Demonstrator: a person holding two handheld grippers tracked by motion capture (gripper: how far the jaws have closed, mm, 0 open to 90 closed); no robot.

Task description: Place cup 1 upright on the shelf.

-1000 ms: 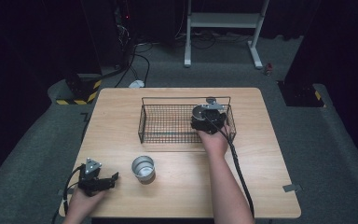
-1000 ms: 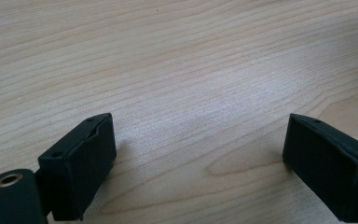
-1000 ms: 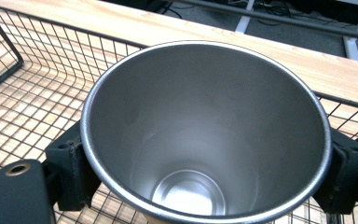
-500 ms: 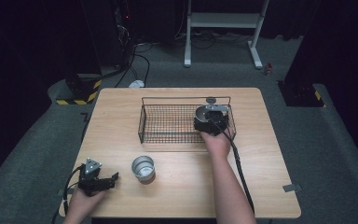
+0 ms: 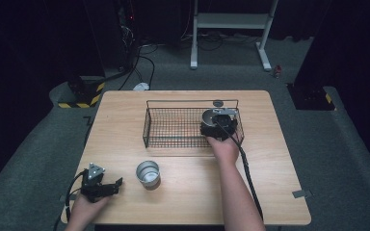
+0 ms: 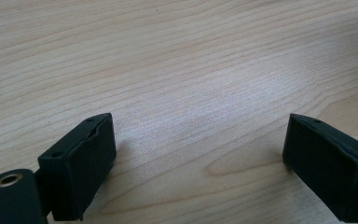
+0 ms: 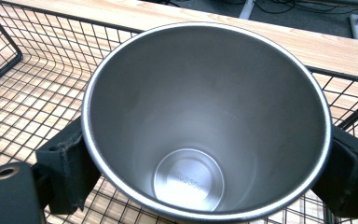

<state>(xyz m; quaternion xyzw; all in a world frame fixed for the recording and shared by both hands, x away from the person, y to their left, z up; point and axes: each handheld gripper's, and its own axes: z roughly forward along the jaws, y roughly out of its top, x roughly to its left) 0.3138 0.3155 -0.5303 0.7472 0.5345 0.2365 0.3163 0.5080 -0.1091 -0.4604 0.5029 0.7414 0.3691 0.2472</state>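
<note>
My right gripper (image 5: 218, 124) sits over the right end of the black wire-mesh basket (image 5: 173, 129), and its own camera stares straight down into a brushed stainless-steel cup (image 7: 205, 121). The cup is round-mouthed and tapers to a small flat base with faint stamped lettering I can't read. Both black rubbery jaws press against its outer wall, one on each side just under the thin bright rim, so that claw is clenched on the cup. Under and around it I see the basket's square grid of thin wire, with the pale wood grain showing through. The basket's far rail crosses behind the cup; whether the cup's base touches the mesh floor I can't tell.

Down at the near left corner of the light wooden table (image 5: 279, 159), my left gripper (image 5: 107, 188) rests low over the board. Its jaws stand wide apart with nothing between them but streaky grain, so that claw is released. The blocky black pads (image 6: 81, 165) look matte and slightly scuffed.

Between the two, well apart from the basket, a second shiny metal cup (image 5: 148, 173) stands upright on the bare wood, mouth open, just right of the left gripper.
</note>
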